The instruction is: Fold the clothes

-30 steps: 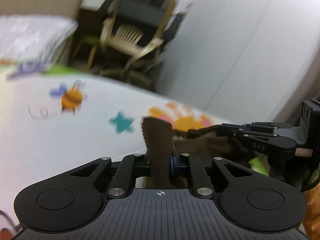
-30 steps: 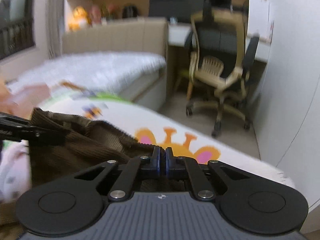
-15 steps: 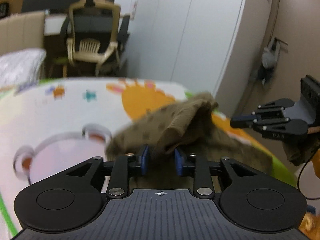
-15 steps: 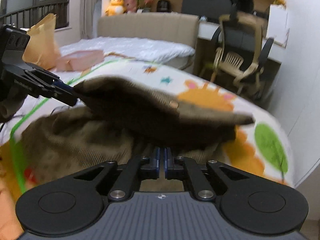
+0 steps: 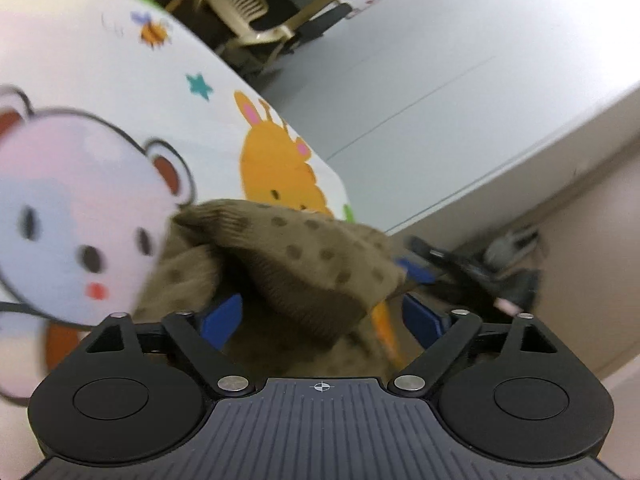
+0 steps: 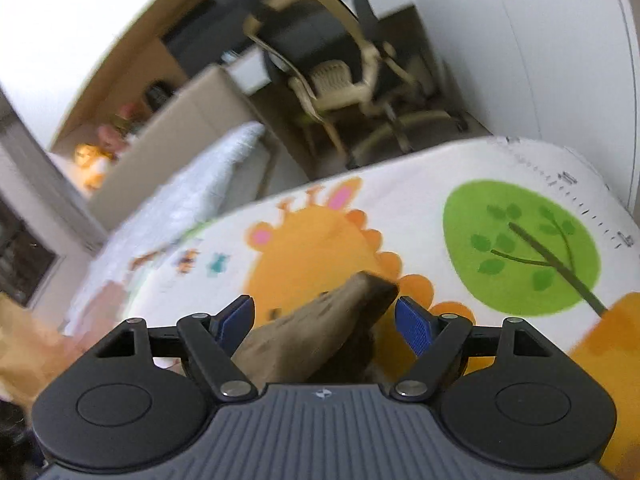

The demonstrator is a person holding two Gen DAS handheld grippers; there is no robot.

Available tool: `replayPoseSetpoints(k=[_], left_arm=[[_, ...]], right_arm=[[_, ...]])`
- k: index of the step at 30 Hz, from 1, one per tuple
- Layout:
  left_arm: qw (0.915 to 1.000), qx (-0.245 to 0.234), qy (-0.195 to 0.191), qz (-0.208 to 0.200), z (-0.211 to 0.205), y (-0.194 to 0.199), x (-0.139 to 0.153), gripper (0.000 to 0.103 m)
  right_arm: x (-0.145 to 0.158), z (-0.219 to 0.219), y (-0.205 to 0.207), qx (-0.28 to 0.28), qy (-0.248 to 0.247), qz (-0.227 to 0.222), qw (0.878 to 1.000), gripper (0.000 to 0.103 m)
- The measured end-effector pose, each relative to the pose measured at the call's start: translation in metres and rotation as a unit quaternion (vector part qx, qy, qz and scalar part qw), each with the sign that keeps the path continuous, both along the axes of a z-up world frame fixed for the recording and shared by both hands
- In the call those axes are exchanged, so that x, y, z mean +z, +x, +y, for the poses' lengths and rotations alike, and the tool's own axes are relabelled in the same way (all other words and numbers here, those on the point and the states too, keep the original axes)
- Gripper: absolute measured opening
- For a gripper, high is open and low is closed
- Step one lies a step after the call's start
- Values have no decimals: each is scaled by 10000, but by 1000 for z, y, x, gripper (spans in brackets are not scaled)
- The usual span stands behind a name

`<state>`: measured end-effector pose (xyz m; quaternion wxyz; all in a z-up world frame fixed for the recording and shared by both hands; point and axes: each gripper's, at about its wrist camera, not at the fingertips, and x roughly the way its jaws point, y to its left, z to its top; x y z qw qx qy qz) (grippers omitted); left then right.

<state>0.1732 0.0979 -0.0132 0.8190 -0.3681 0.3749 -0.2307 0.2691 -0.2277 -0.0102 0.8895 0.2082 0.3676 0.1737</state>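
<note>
Mat: a white play mat (image 5: 100, 92) printed with cartoon animals, a bear face, an orange giraffe, a bee and a star; in the right wrist view it also shows a green tree. What lies under it cannot be told.
Wardrobe: a white panelled front (image 5: 460, 80) rises past the mat's far edge.
Bed: a white quilted bed (image 6: 200, 188) with a beige headboard lies beyond the mat, smeared by blur.
Chair: a beige and black office chair (image 6: 340, 76) stands on the floor behind the mat, tilted in both views.
Garment: a brown ribbed garment (image 5: 288, 264) with darker dots lies heaped on the mat by the giraffe; its upper layer is folded over, showing a darker ribbed inner side. In the right wrist view only one blurred corner of it sticks up.
Left tongs: the left tongs (image 5: 322, 318) are opening, blue pads clear of the cloth, with the garment's fold lying loose between them.
Right tongs: the right tongs (image 6: 324, 322) are opening too, the garment's corner standing between the pads, touching neither.
Hidden: the garment's near part is cut off behind both tool bodies; in the left wrist view the right tongs appear only as a dark blur.
</note>
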Motion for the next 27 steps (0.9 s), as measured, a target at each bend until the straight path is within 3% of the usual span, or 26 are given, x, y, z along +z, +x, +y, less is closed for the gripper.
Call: replayPoseSetpoints(k=[1,3,5,6,8,9,11,14,17,20,22,23,24,27], left_arm=[[9999,-1,-94,82,-4,7,-2,95],[9994,-21,-228,242,-11,21,-9,95],[9988,-49,-353,331,-18,28,-18,94],[9991,-61,-297,292,-20,30,-19,78],[9998,-88,-68,162,-21,32,-17,43],[10000,-76,14,27,-16,30,-11,41],[9995,-45,155,-258,-6,24,1,39],[9980,58,425,-465,13,6,8,39],[9983,98,571,-104,29,-12,-10,37],[9980,146,591,187,45,-33,-25,42],[9980,237,571,103,55,-41,-18,57],[9980,284,560,52,60,-46,-14,69],[9981,318,532,-43,63,-46,-8,79],[9982,399,392,-218,61,-32,6,92]], right_arm=[[-8,6,9,-18,-166,62,9998,70],[-19,19,17,168,-316,132,9993,30],[-12,27,6,354,-443,-78,9984,24],[-3,30,-5,496,-570,-306,9967,17],[20,32,-33,724,-710,-660,9927,15],[30,30,-47,836,-689,-742,9913,15],[40,26,-76,1059,-634,-777,9893,14],[21,24,-106,1286,-798,-395,9877,14],[-11,23,-125,1300,-1168,32,9846,15],[-9,7,-137,1113,-1138,-98,9872,17],[4,-8,-138,922,-918,-306,9910,37],[12,-15,-138,814,-805,-436,9925,57],[20,-19,-134,700,-698,-584,9934,64],[31,-17,-109,494,-496,-702,9951,69]])
